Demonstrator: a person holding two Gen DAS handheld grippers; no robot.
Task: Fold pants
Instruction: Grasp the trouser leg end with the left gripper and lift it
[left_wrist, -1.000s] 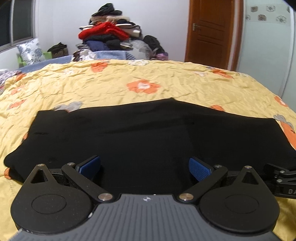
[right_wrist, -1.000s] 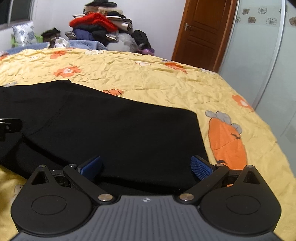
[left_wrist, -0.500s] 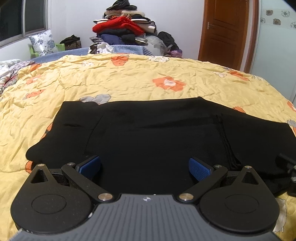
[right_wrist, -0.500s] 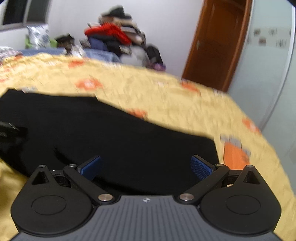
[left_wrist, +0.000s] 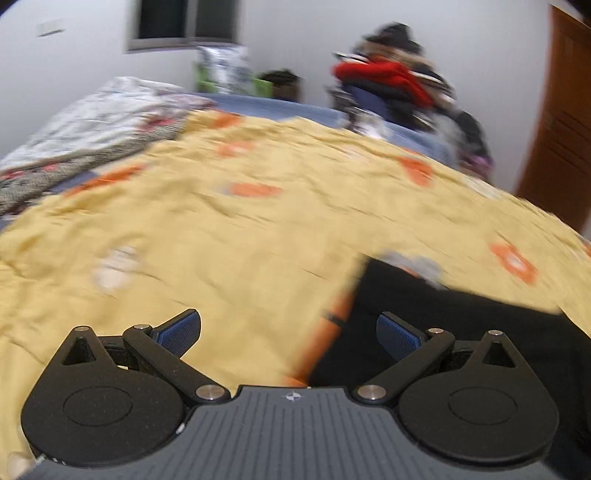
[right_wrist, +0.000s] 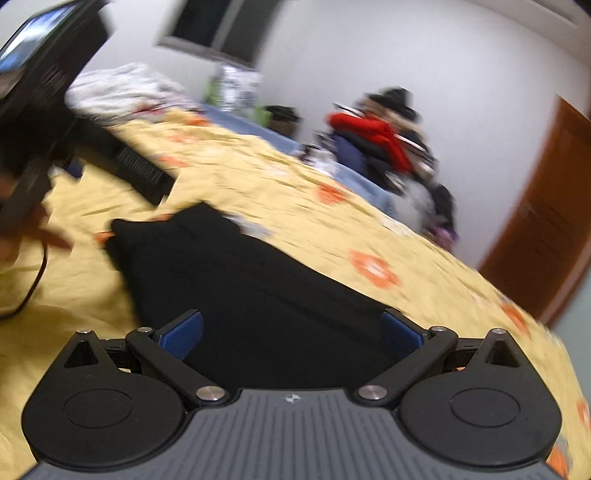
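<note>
Both views blurred. Left tool (left_wrist: 289, 332) spread wide and empty above the yellow flowered quilt (left_wrist: 221, 240), straddling the left edge of the black pants (left_wrist: 424, 306). Right tool (right_wrist: 291, 334) likewise spread apart, gripping nothing, poised over the pants (right_wrist: 258, 291), which lie flat on the quilt (right_wrist: 280, 199). Left tool (right_wrist: 74, 155) visible at upper left of the right view. Heap of clothes (left_wrist: 391, 88) beyond the bed; wooden door (right_wrist: 546, 236) at right.
</note>
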